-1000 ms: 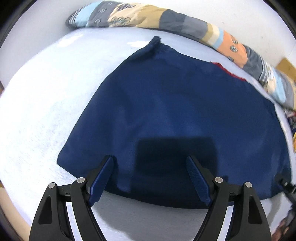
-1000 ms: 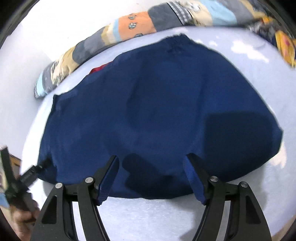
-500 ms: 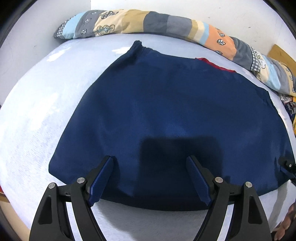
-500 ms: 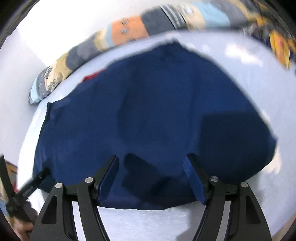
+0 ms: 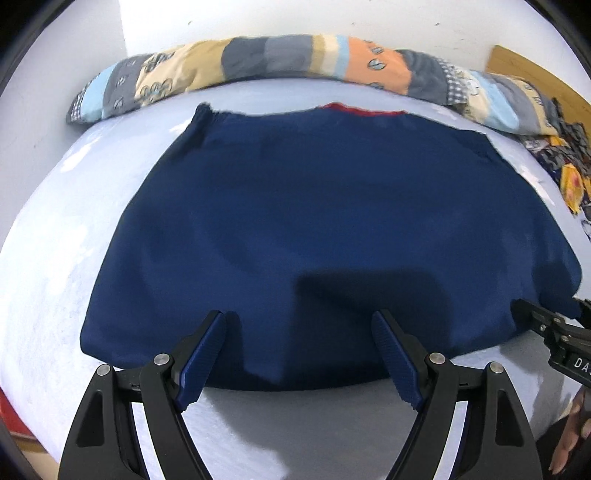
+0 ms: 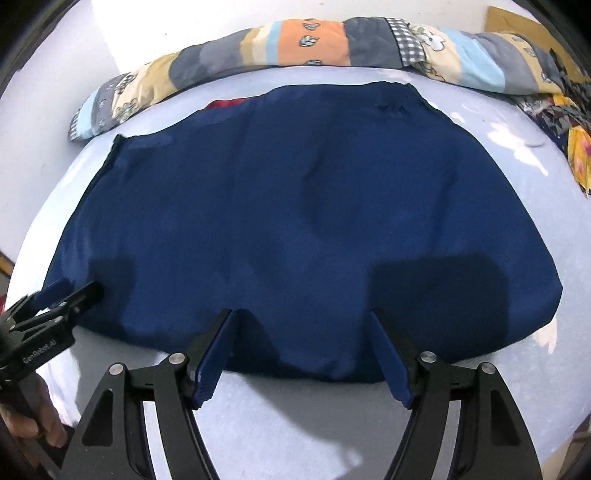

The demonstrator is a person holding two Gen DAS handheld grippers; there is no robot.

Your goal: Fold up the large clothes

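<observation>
Both our grippers, left (image 5: 299,354) and right (image 6: 303,350), hang with jaws spread wide and nothing between them, over the near hem of the navy garment (image 5: 314,221). We see it lying flat on the pale bed (image 5: 55,240), with a patchwork pillow (image 5: 258,59) along the far edge.

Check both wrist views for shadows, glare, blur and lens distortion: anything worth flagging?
Left wrist view: boxy shadow on the navy garment beyond the left gripper; patchwork bolster smeared; bed sheet bulges from fisheye. Right wrist view: sharper, two dark shadows on the garment near the right gripper, bright glare on the wall upper left.
</observation>
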